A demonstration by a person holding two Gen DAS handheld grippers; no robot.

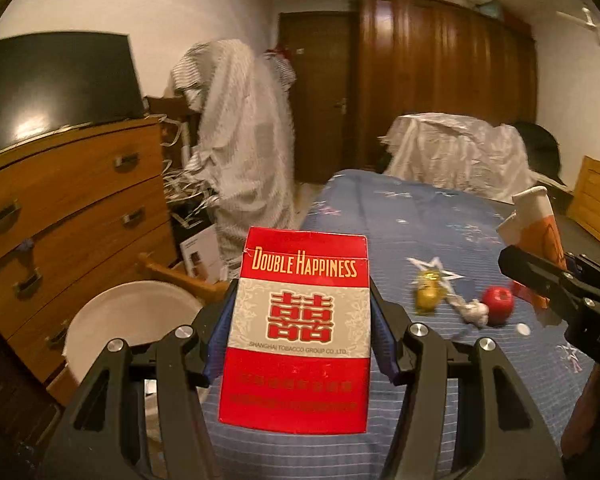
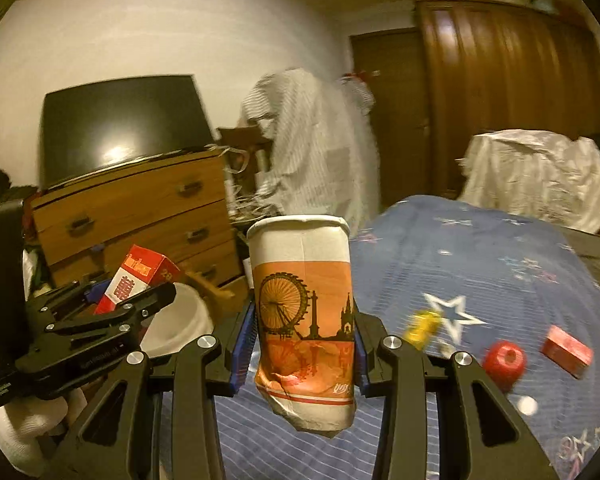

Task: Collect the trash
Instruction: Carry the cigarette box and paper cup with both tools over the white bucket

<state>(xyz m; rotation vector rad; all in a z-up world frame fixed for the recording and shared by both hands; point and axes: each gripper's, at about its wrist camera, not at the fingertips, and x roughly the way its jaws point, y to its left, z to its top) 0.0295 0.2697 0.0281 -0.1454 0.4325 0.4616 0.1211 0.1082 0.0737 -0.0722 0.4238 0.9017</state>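
My left gripper point(image 1: 303, 334) is shut on a red and white cigarette pack point(image 1: 300, 328), held upright above the near edge of the bed. My right gripper point(image 2: 304, 332) is shut on a crumpled orange and white paper cup point(image 2: 302, 320) with a Ferris wheel print. In the right wrist view the left gripper point(image 2: 112, 300) with its pack point(image 2: 134, 280) shows at the left, over a white bin point(image 2: 180, 320). The left wrist view has that white bin point(image 1: 132, 316) at lower left and the cup point(image 1: 538, 220) at the right edge. Trash lies on the blue bedspread point(image 1: 400, 220): a yellow wrapper point(image 1: 428, 290), a white paper wad point(image 1: 476, 312), a red round piece point(image 1: 499, 300).
A wooden chest of drawers point(image 1: 72, 216) with a dark screen point(image 1: 56, 84) on it stands at the left. A cloth-draped chair point(image 1: 240, 132) and a dark wardrobe point(image 1: 440, 80) are behind. A small red box point(image 2: 567, 350) lies on the bed, with a white sheet heap point(image 2: 536, 176) beyond.
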